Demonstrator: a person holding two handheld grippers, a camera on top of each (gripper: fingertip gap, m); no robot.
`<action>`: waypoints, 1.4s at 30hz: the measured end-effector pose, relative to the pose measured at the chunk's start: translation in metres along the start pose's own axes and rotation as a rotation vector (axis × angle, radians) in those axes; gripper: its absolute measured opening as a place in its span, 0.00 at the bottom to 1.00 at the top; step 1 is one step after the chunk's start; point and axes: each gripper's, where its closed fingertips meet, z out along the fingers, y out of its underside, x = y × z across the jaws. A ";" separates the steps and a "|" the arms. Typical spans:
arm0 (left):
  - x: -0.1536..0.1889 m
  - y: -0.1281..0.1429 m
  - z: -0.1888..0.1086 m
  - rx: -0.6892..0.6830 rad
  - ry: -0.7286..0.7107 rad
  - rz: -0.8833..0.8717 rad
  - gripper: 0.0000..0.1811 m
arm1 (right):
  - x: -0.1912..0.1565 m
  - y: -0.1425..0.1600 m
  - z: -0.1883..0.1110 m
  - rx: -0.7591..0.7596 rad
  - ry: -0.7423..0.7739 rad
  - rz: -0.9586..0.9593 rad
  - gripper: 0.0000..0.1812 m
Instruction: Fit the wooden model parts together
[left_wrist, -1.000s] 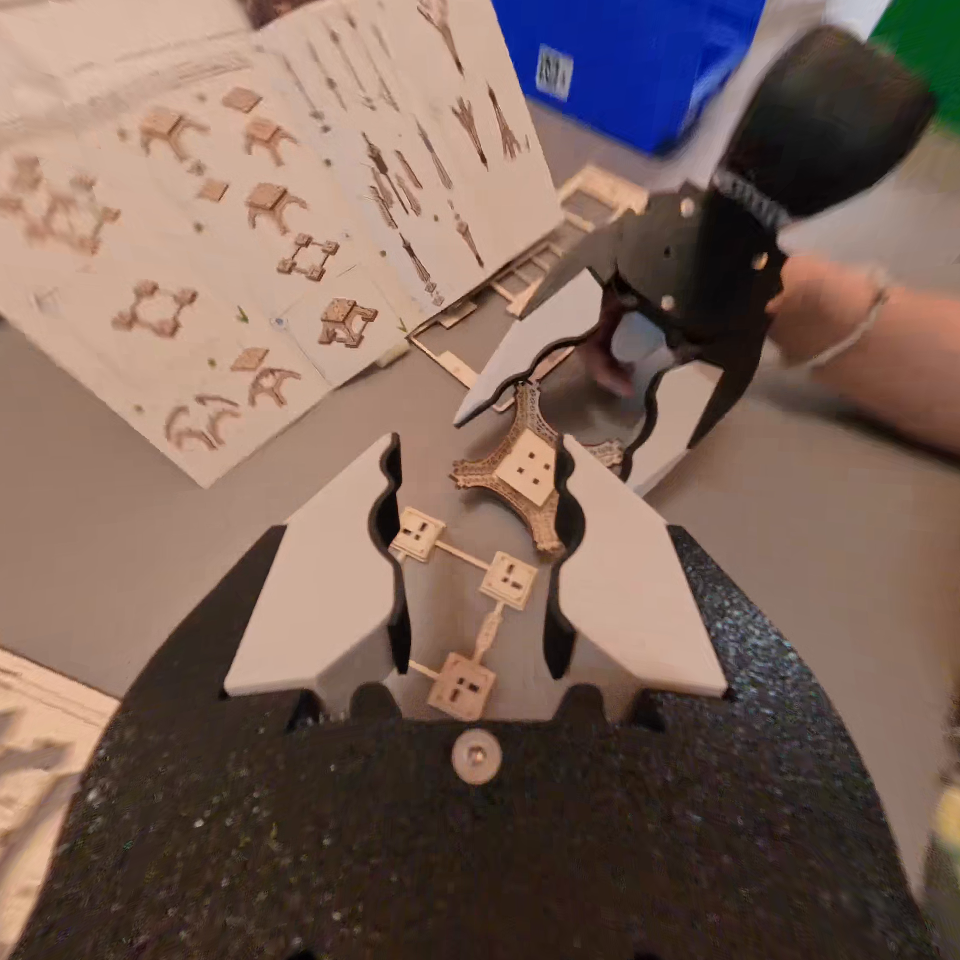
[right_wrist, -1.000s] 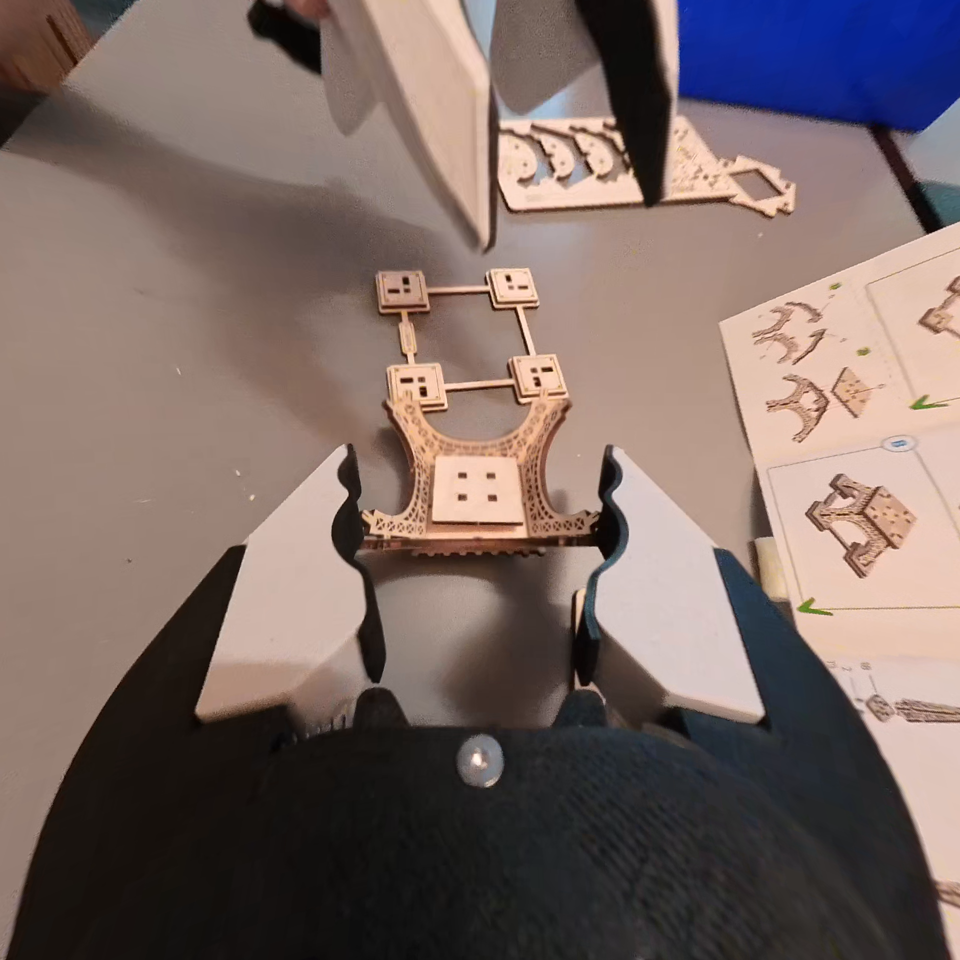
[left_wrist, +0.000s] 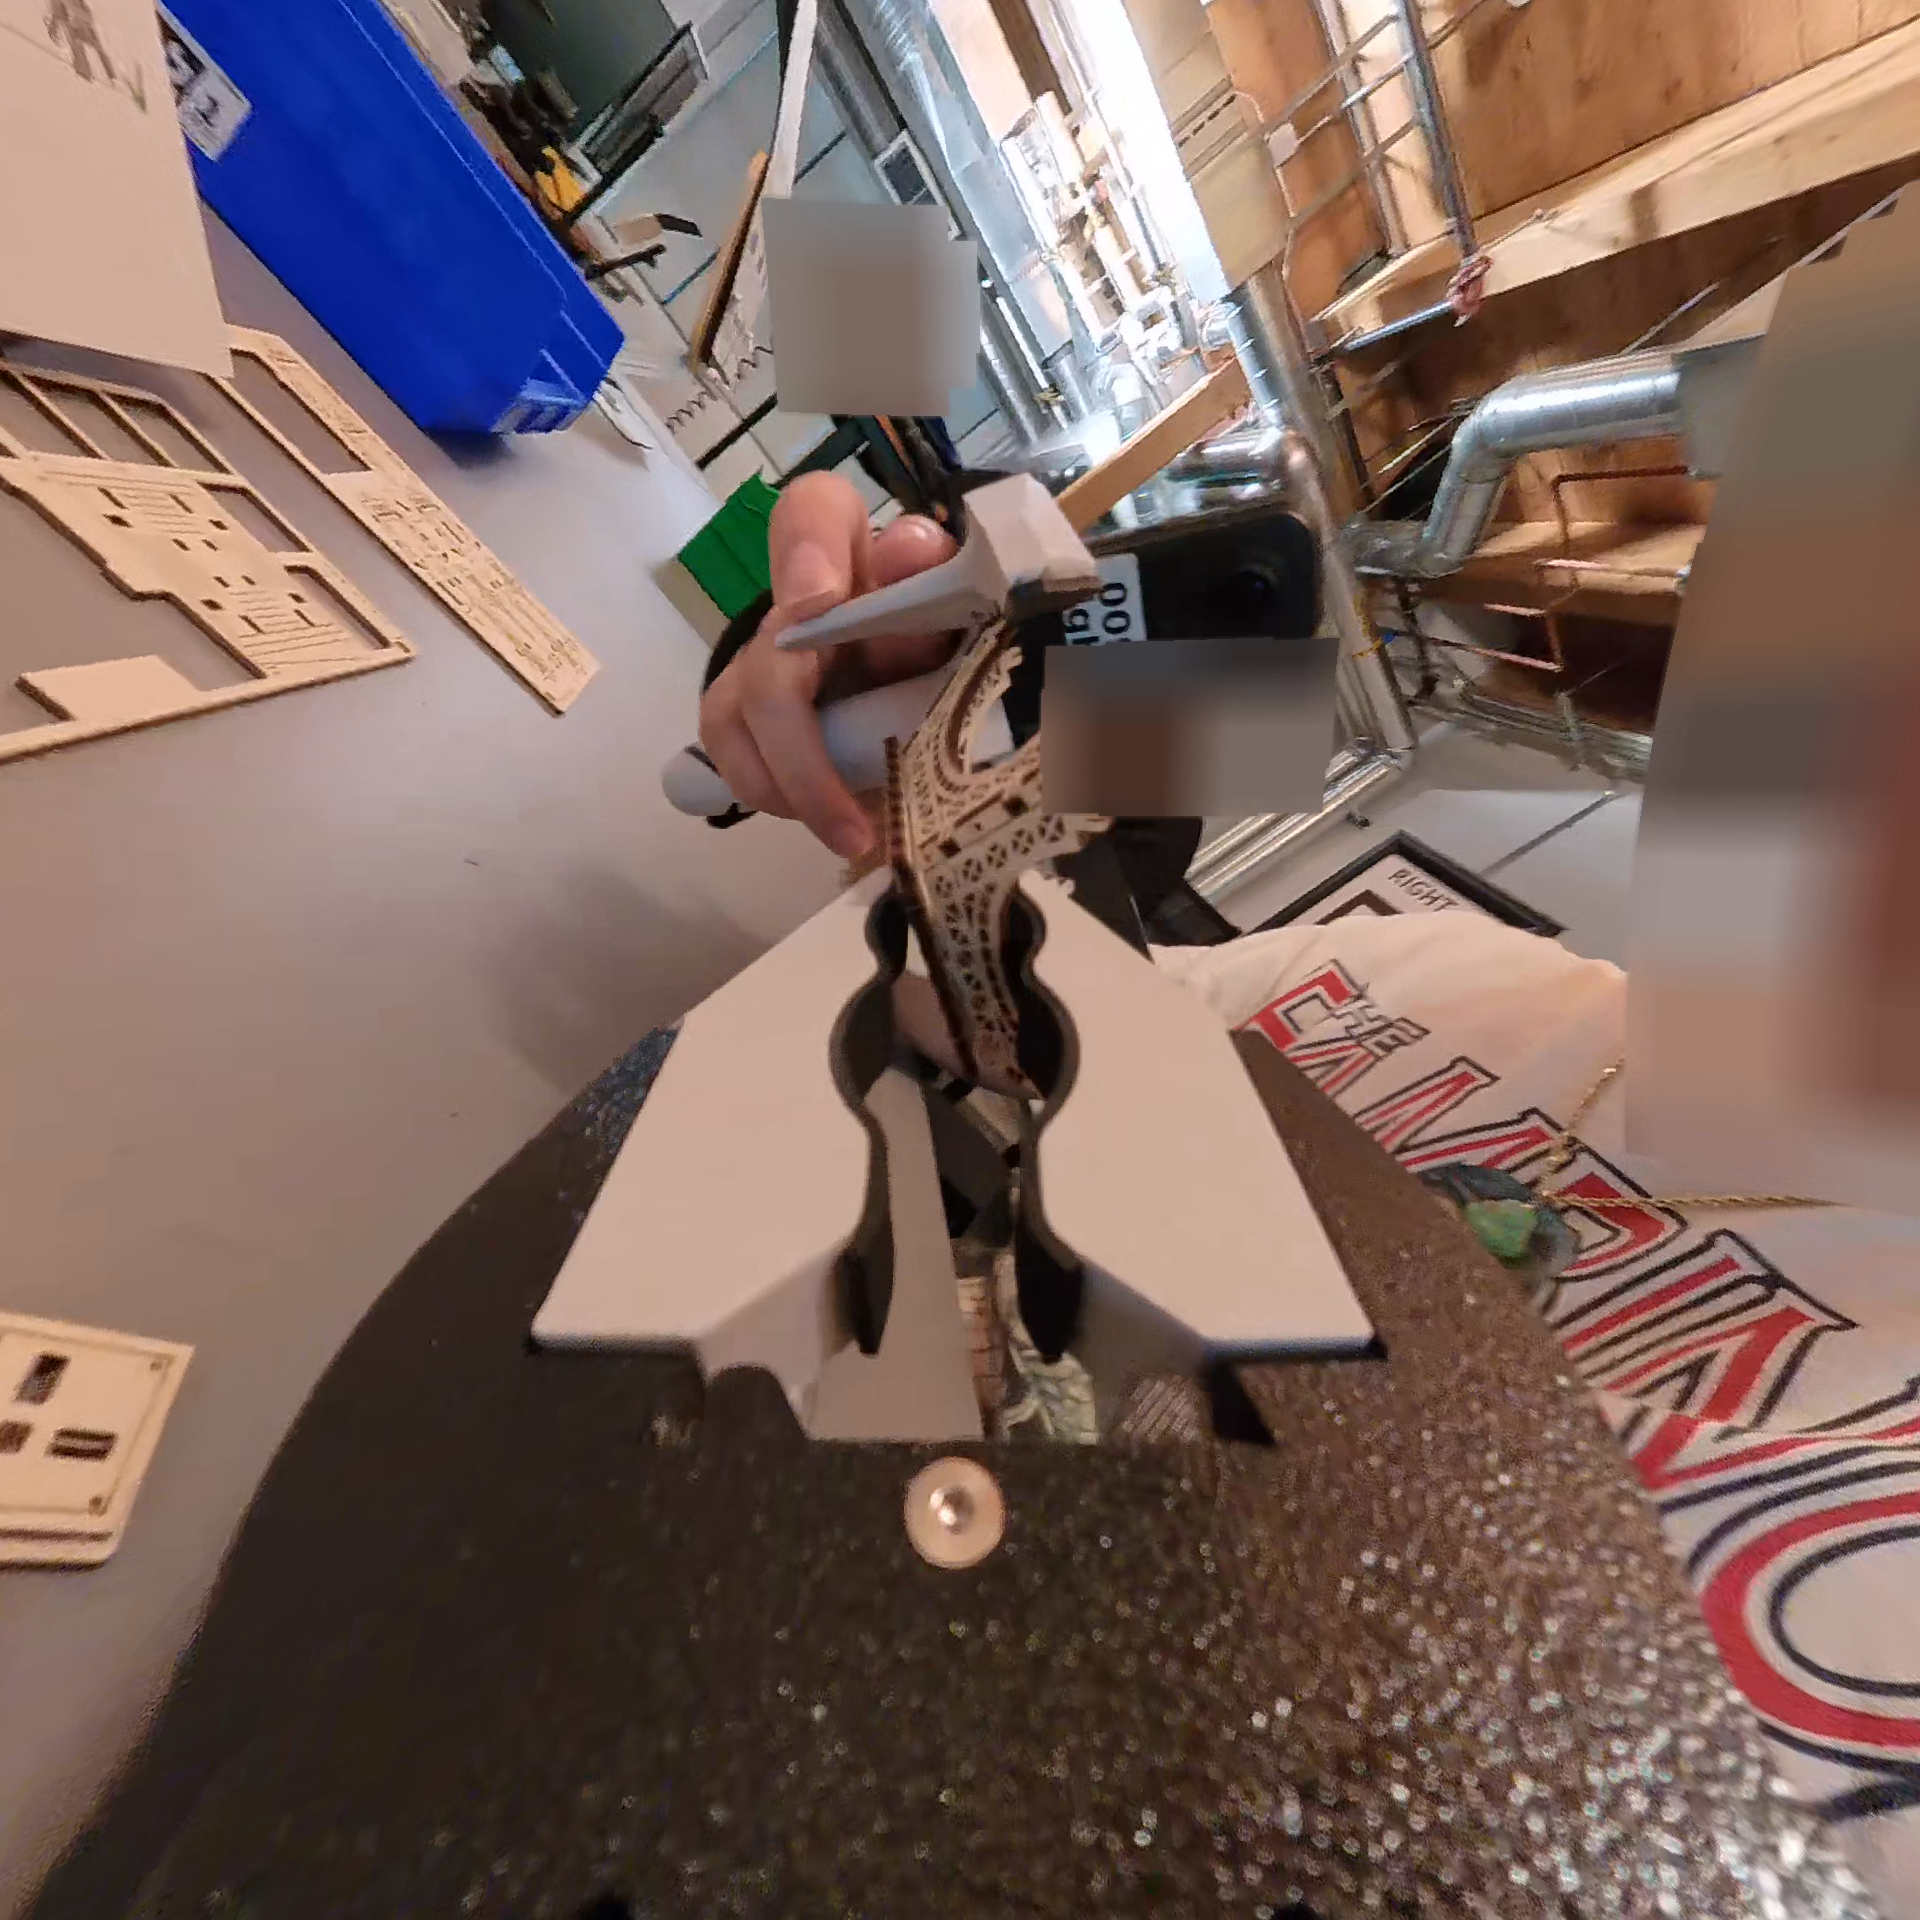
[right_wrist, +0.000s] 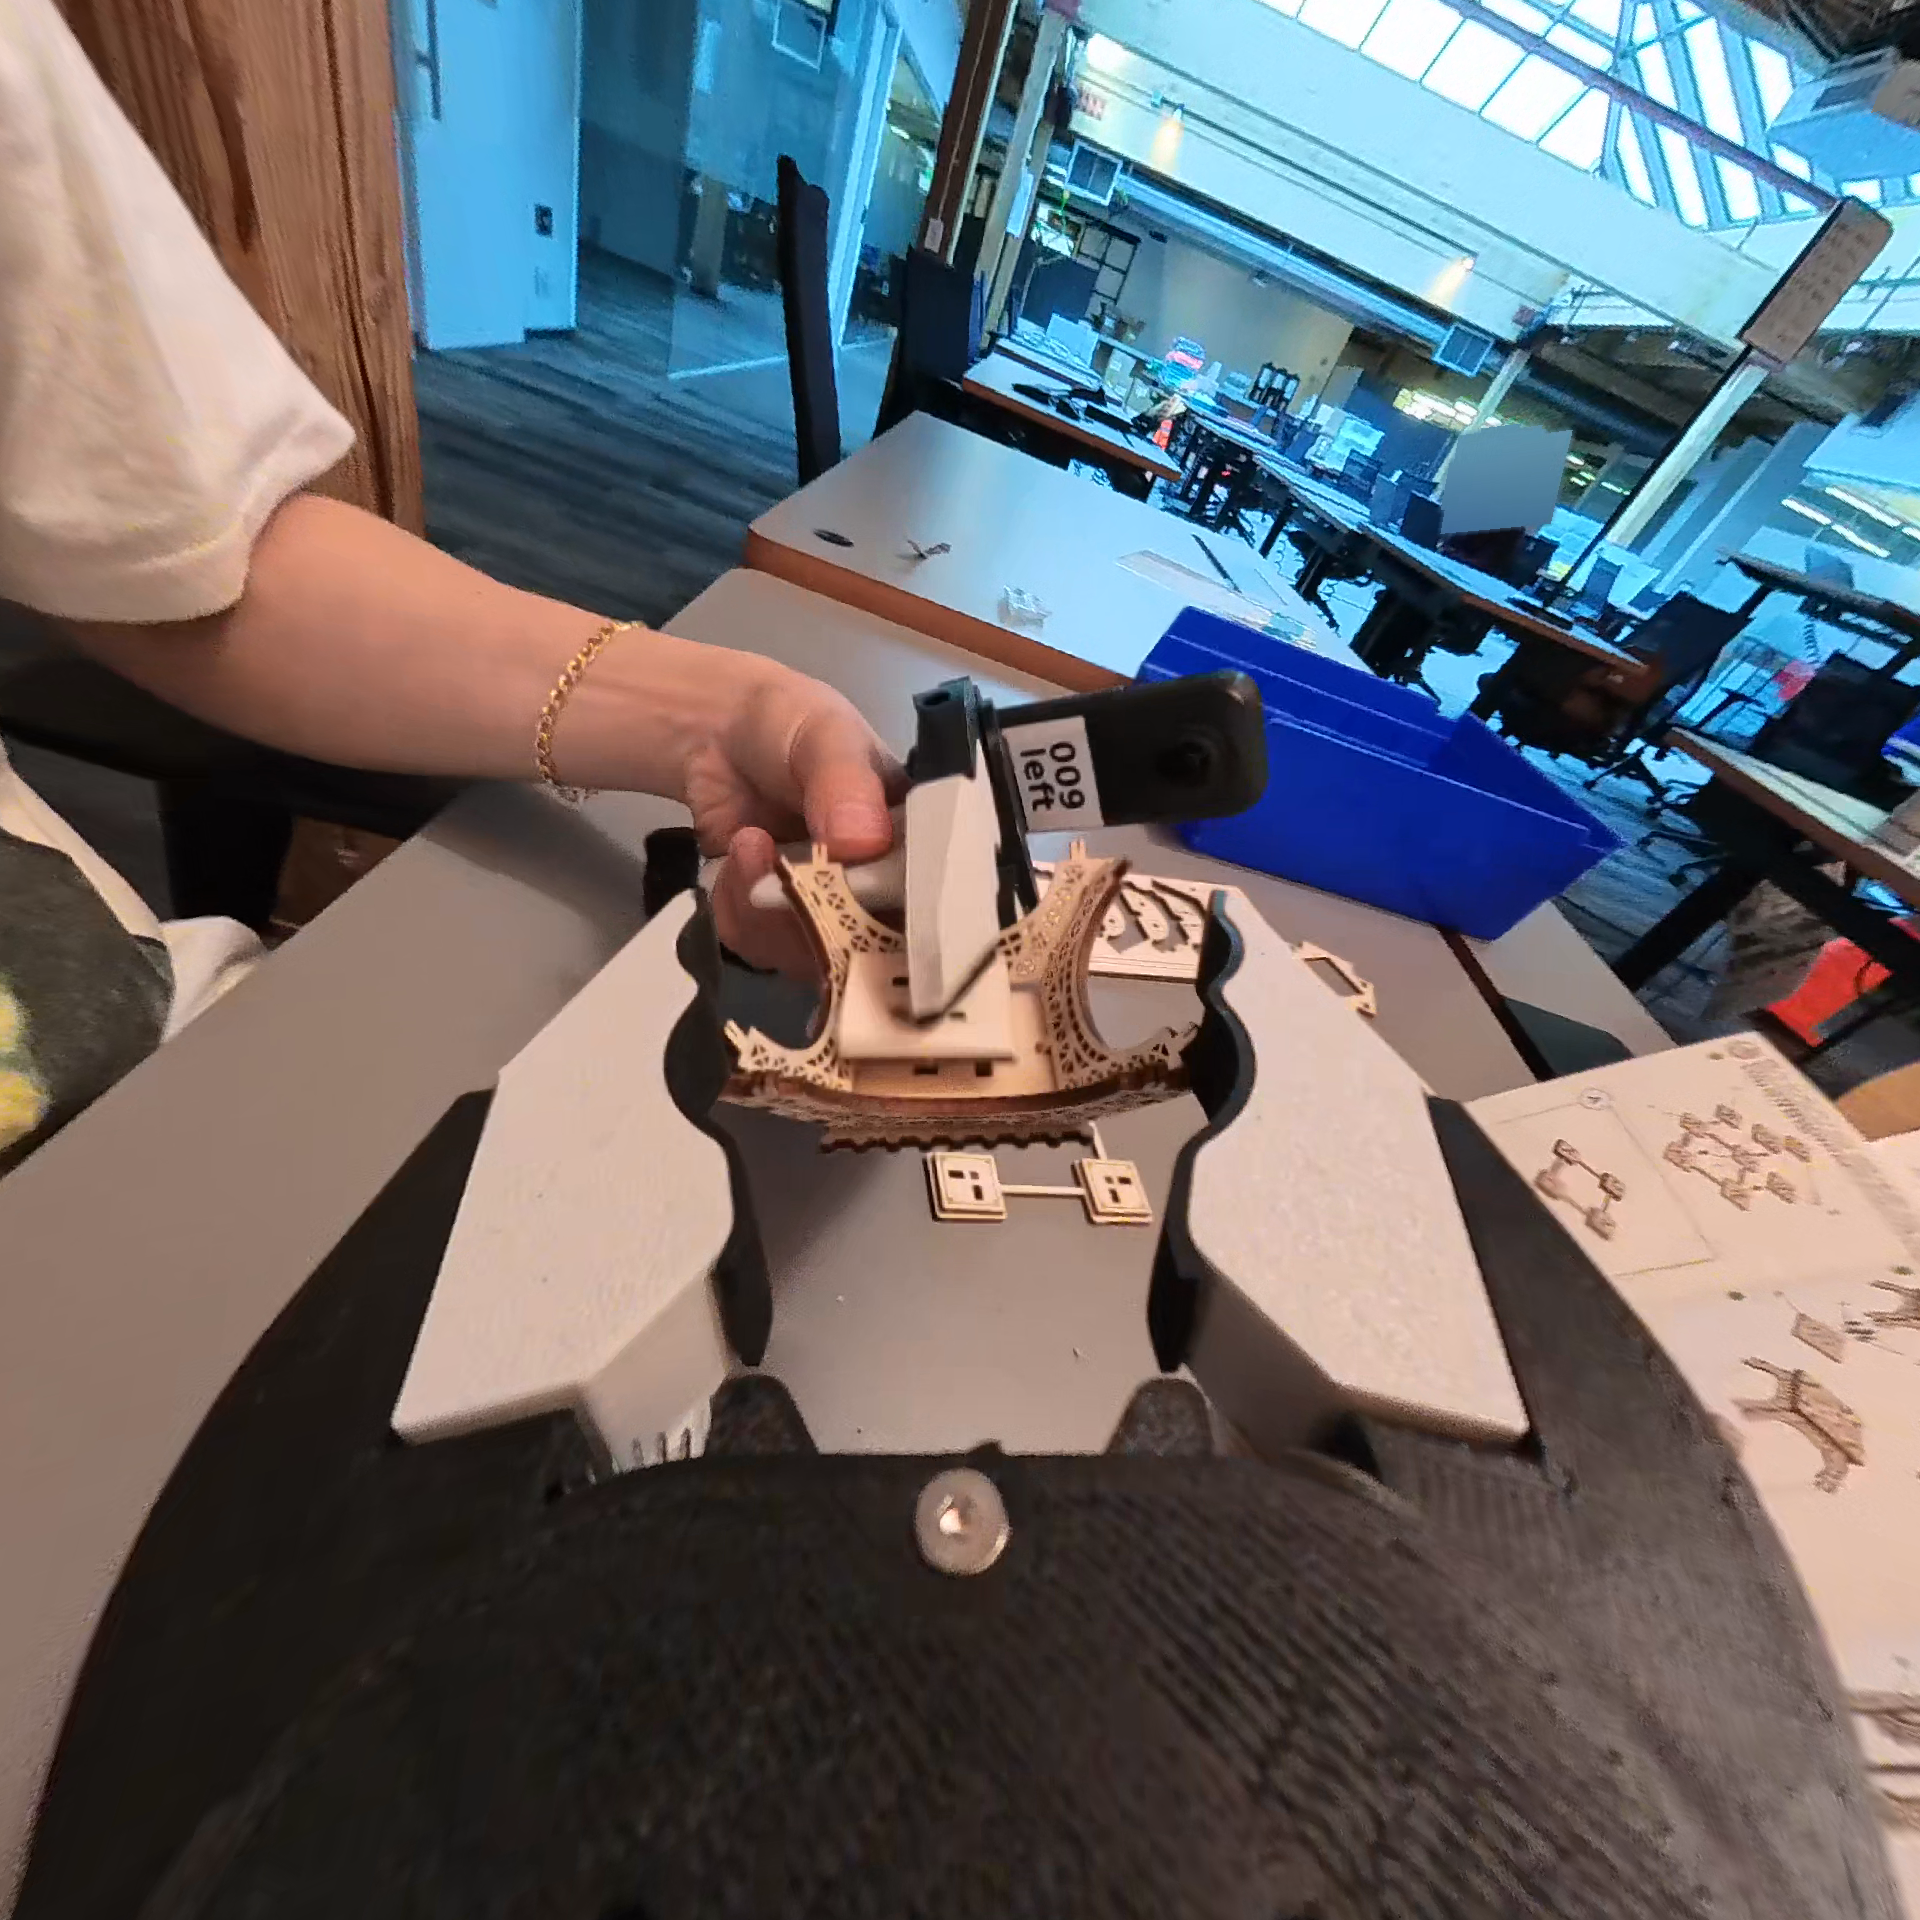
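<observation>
**Clerk:** Item one, wooden model (right_wrist: 1070, 997). Where do you have it?

**Checker:** You hold it off the grey table (right_wrist: 312, 1091), between both tools. In the right wrist view it hangs above the frame of linked square plates (right_wrist: 966, 1188), which lies flat on the table.

**Clerk:** Item two, right gripper (right_wrist: 956, 1049).

**Checker:** Your fingers stand wide apart, but the model's latticed base spans the gap and both pads touch its ends. It is pinching the model across the base.

**Clerk:** Item three, left gripper (left_wrist: 951, 925).

**Checker:** Fingers drawn close, with only a narrow slot between them. A lattice side of the model runs through that slot at the tips, so it is pinched there. From the right wrist view, one finger comes down onto the model's square platform. Your left hand (right_wrist: 800, 779), with a gold bracelet (right_wrist: 582, 686), grips the handle.

**Clerk:** Sundries on the table?

**Checker:** Blue bin (right_wrist: 1403, 821) at the far edge. Printed instruction sheet (right_wrist: 1662, 1195) on your right. Punched-out wooden sheets (left_wrist: 208, 540) beside the bin. One loose square plate (left_wrist: 73, 1434) near the left tool.
</observation>
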 end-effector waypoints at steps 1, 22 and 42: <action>-0.001 -0.001 0.000 -0.003 -0.019 0.023 0.08 | 0.001 0.001 0.000 -0.013 0.011 -0.013 0.50; -0.001 -0.035 -0.004 -0.137 -0.405 0.853 0.05 | 0.023 0.023 -0.010 0.139 0.095 0.494 0.22; -0.010 -0.028 0.008 -0.275 -0.447 0.888 0.17 | 0.035 0.021 -0.034 0.328 0.306 0.561 0.08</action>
